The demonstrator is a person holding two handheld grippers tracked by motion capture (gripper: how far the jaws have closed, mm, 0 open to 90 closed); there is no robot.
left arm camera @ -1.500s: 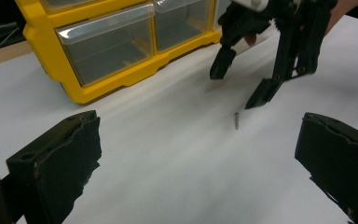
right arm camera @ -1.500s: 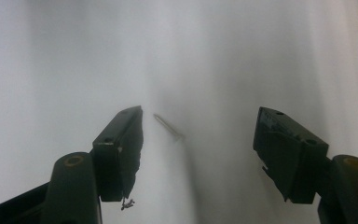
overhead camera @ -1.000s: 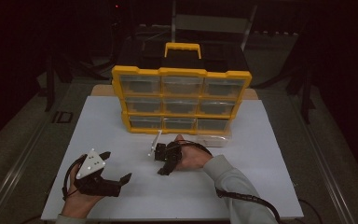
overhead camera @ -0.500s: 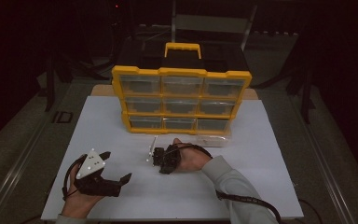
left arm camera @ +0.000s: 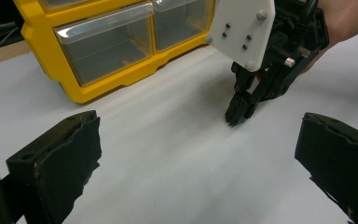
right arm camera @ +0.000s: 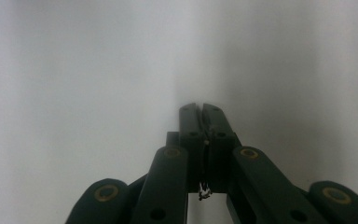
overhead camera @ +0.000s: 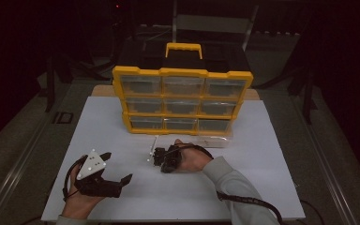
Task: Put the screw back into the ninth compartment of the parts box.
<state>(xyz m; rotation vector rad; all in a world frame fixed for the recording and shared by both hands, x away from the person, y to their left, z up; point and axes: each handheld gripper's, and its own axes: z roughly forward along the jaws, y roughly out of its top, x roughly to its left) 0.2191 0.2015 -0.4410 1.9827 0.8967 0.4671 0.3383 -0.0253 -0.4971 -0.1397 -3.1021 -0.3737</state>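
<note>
Since the earlier frame, the right gripper (overhead camera: 161,161) has come a little toward the near edge of the table (overhead camera: 272,187) and to the left, while the left gripper (overhead camera: 117,167) has stayed where it was, by the near left corner.

Now the right gripper stands with its tips down on the white surface, and in its own view the jaws are pressed together. I see a very small dark speck between them, lower down, but I cannot tell if it is a part or only dirt. The left gripper rests released, with its jaws wide apart and nothing between them.

The yellow organizer (overhead camera: 183,72) stands near the far edge, and a clear drawer (overhead camera: 217,140) lies on the table just before its bottom right compartment, near the right hand (overhead camera: 192,158).

I judge the main risk to be the small thing, if there is one. With the tips pushed hard on the table it can slip out or jump away, and on this dim scene I would lose it. Also, if I swing the right hand back carelessly, it can knock the loose drawer along the table.
</note>
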